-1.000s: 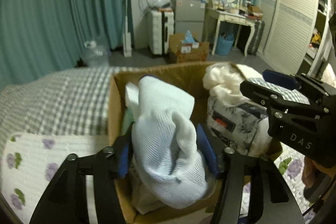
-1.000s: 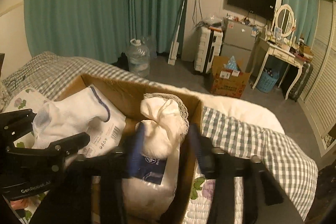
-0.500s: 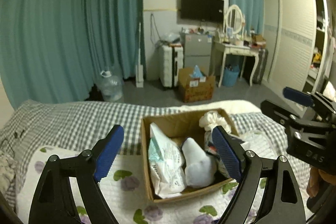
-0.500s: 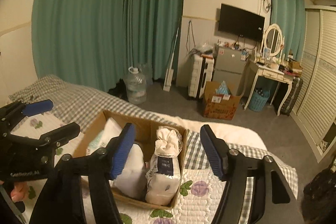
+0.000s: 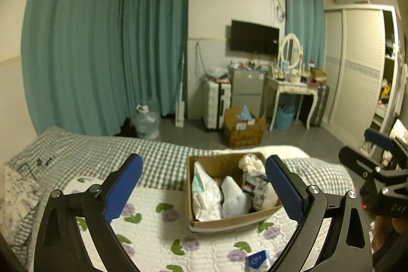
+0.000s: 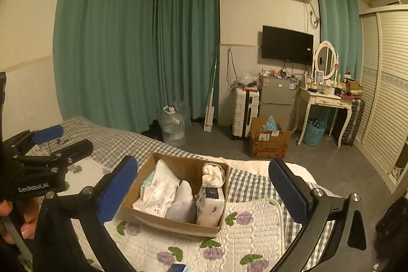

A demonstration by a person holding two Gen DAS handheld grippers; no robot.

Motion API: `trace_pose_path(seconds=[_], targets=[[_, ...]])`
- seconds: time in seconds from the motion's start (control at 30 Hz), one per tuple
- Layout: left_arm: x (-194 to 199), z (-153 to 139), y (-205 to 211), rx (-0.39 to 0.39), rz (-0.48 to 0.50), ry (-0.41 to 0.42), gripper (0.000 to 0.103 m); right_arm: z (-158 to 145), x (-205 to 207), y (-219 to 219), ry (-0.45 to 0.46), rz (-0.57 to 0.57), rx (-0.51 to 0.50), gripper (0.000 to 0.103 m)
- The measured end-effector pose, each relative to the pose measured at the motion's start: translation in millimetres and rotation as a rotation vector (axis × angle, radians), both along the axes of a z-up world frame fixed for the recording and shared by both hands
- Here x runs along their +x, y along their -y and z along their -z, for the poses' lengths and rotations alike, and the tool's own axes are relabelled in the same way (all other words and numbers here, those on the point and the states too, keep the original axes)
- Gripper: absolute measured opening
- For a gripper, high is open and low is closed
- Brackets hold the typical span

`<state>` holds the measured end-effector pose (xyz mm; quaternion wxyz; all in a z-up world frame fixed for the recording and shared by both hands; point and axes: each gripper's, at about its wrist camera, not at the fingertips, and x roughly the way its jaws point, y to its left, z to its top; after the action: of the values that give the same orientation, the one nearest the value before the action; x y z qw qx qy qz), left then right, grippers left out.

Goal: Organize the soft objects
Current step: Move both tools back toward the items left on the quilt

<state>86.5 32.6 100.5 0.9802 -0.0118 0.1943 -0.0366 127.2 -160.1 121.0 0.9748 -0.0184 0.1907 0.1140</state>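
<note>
A cardboard box [image 5: 219,223] [image 6: 163,222] stands on the flowered quilt on the bed. In it lie a white plastic-wrapped pack [image 5: 205,190] [image 6: 156,191], a white sock bundle [image 5: 234,200] [image 6: 182,200] and a patterned pack with a cream cloth on top [image 5: 257,182] [image 6: 211,191]. My left gripper [image 5: 204,188] is open and empty, held back from and above the box. My right gripper [image 6: 204,191] is open and empty too, also back from the box. Each gripper shows at the edge of the other's view.
A small blue-and-white packet [image 5: 257,261] [image 6: 178,268] lies on the quilt in front of the box. The grey checked sheet [image 5: 102,152] covers the bed behind. Beyond the bed are a water jug [image 6: 172,125], a suitcase, a floor box [image 6: 269,138] and a dressing table.
My left gripper opened and let go of the white sock bundle in the box. My right gripper opened off the patterned pack. Both pulled up and back from the box.
</note>
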Motion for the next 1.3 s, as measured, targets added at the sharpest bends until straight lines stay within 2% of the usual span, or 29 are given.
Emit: trace_pose_path(seconds=[0.2,0.4,0.63,0.83,1.0,1.1,1.17,1.3], targets=[[-30.5,-8.2,-6.2,-0.011,-0.018,0.03,0.1,-10.6,-34.3,-2.4,0.007,-0.016,-0.013,0.103],[-51.4,0.3,-2.7,0.009,-0.022,0.044,0.1,-5.3,-61.7,-1.4,0.01,-0.027,-0.033,0.103],[-53.7,27.0,3.6,0.022,-0.007,-0.006,0.1,19.9,-66.8,-0.6,-0.03,-0.03,-0.111,0.103],[-51.4,61.2,16.3,0.074,0.01,-0.046,0.1,58.5,-56.6,7.1,-0.1,-0.039,-0.201,0.103],[-45.3,99.7,24.2,0.092,0.038,-0.121,0.099,103.0,-40.5,16.4,-0.206,-0.056,-0.253,0.103],[-45.5,128.0,29.8,0.12,0.046,-0.188,0.091,130.2,-31.8,17.7,-0.268,-0.063,-0.302,0.103],[-46.9,149.2,31.6,0.118,0.06,-0.247,0.081,145.7,-26.4,18.3,-0.301,-0.067,-0.326,0.103],[-57.2,194.1,39.7,0.096,0.109,-0.379,0.078,174.6,-16.8,18.1,-0.367,-0.081,-0.34,0.103]])
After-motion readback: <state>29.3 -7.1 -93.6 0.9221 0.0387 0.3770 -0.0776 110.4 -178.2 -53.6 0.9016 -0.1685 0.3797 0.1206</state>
